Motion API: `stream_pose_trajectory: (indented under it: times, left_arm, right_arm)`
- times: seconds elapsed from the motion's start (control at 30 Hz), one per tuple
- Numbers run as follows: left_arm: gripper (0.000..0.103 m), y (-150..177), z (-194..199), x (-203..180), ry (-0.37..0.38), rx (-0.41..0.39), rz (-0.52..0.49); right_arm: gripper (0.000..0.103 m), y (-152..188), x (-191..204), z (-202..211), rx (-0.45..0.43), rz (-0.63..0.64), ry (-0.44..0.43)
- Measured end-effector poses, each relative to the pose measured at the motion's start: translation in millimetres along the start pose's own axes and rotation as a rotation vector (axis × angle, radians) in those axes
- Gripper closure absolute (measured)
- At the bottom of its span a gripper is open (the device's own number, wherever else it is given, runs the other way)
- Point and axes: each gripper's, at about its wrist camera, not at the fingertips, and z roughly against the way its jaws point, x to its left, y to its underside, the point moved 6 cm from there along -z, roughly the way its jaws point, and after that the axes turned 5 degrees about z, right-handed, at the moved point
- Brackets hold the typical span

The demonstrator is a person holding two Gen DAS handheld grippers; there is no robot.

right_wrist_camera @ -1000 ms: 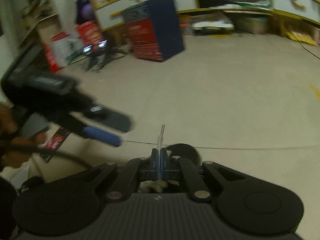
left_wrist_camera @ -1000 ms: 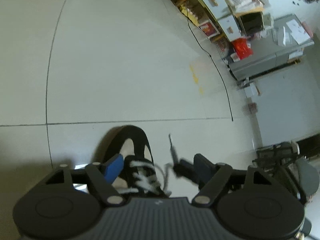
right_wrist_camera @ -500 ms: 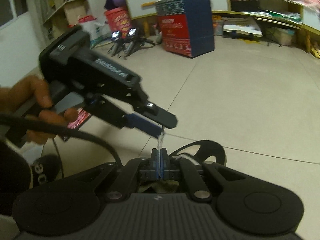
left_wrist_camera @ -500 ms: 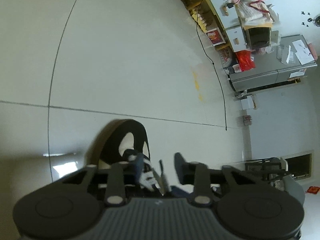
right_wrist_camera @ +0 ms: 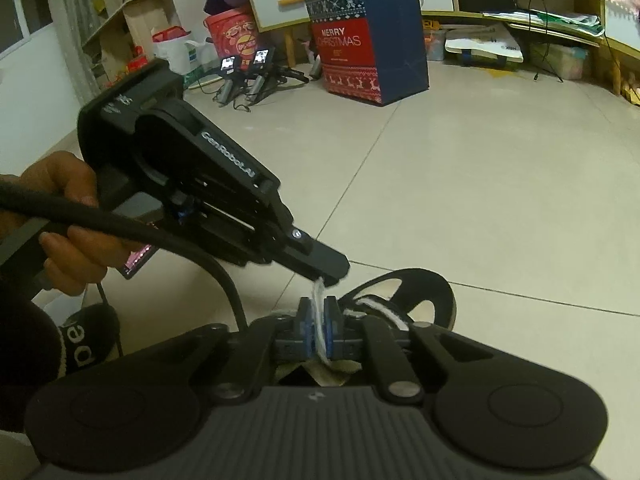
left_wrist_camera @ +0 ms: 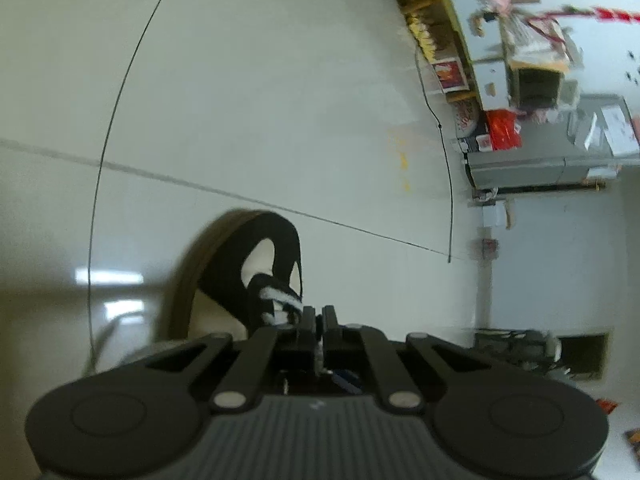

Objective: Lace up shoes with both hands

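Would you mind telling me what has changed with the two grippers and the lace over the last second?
The left gripper swung in from the side, came down over the shoe and shut on the white lace end above the right gripper. The right gripper stayed shut on the lace; the shoe stayed on the floor.

The left gripper [left_wrist_camera: 319, 316], whose fingers stood wide apart a second ago and half closed half a second ago, now has them pressed together on the white lace [right_wrist_camera: 319, 300] over the black shoe [left_wrist_camera: 256, 264]. In the right wrist view it has come in from the left, and its fingertips [right_wrist_camera: 326, 266] now pinch the lace end just above the right gripper [right_wrist_camera: 319, 314]. The hand [right_wrist_camera: 68, 220] holding it shows more fully.
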Motion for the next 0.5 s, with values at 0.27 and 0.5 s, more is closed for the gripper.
stream_pose_trajectory:
  times: [0.27, 0.5]
  left_arm:
    - [0.1, 2, 8, 1, 0.021, 0.009, 0.023]
    - [0.09, -10, 36, 8, -0.01, -0.043, -0.041]
  right_arm:
    - [0.094, -8, 1, -17, 0.0, -0.027, -0.011]
    - [0.1, -27, 22, -48, 0.021, 0.02, -0.038]
